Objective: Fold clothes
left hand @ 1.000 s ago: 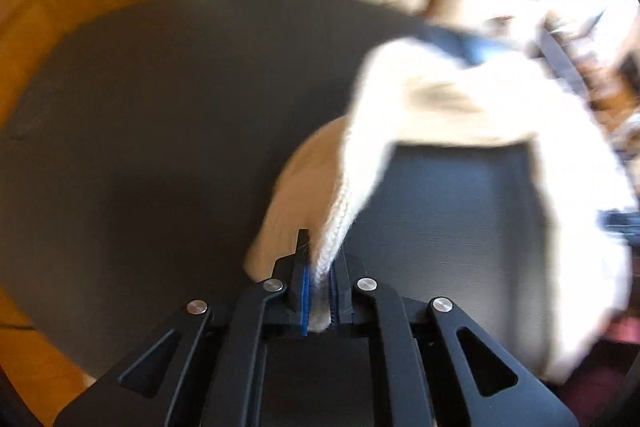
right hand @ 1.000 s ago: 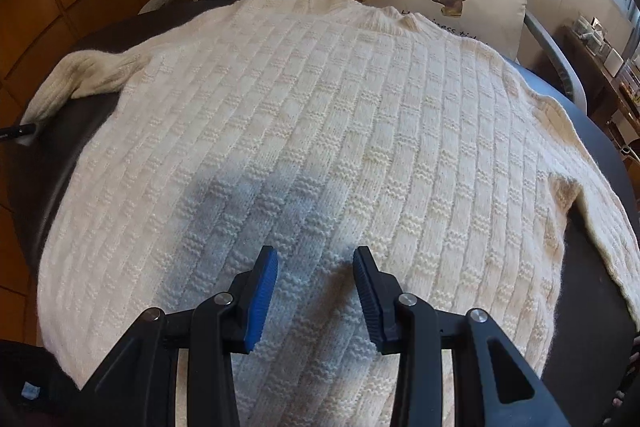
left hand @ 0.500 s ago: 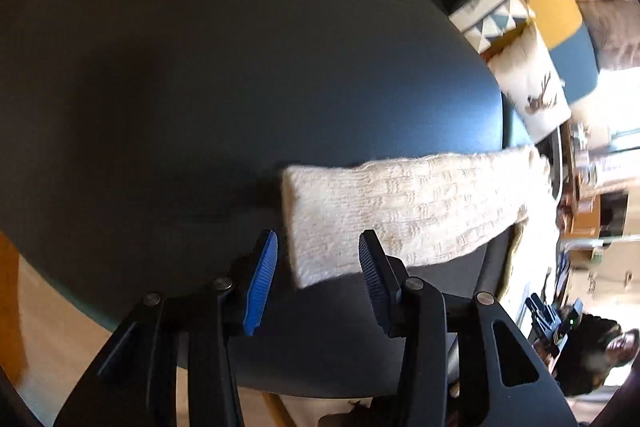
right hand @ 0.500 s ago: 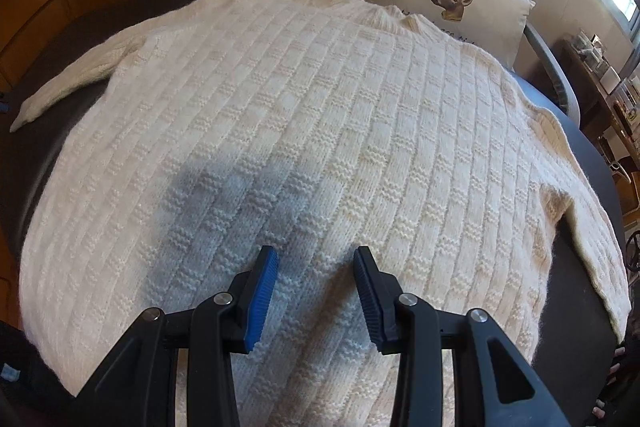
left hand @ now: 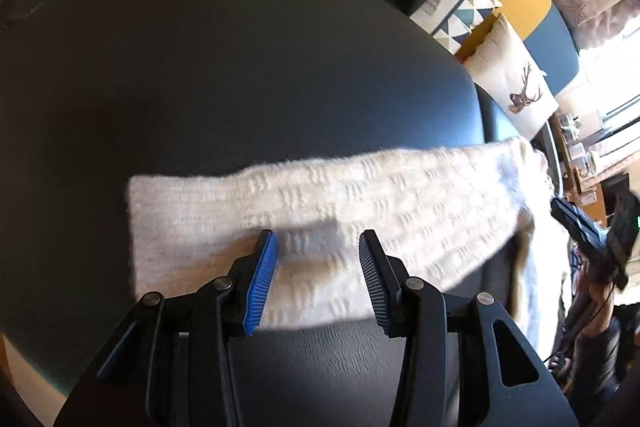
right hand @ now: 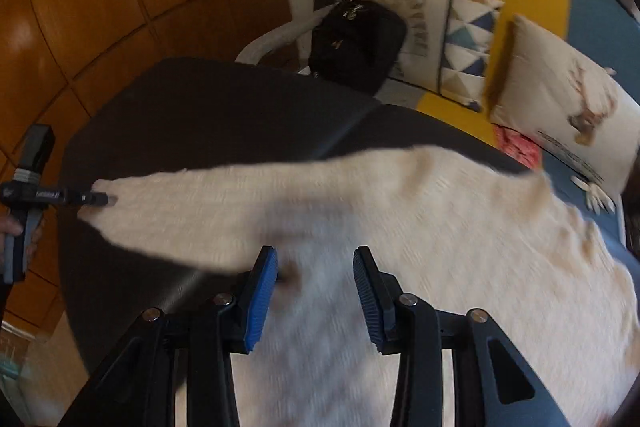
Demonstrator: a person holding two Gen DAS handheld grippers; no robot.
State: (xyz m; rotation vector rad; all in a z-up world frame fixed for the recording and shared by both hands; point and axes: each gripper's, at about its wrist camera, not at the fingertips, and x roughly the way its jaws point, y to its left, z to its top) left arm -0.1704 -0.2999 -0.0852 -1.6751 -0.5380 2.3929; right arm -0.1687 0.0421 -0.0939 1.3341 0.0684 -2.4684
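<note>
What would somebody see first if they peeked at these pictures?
The big fluffy cream sweater spread on the dark round table, with one sleeve stretched out flat. Next, the blue-tipped left gripper and right gripper, both open just above the knit. Behind the table sits a deer pillow on the sofa.

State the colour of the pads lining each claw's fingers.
Blue pads on black fingers; sharpest in the left wrist view.

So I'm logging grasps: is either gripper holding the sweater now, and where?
Nothing is held. The left gripper and right gripper are both open above the sweater, its sleeve lying flat.
</note>
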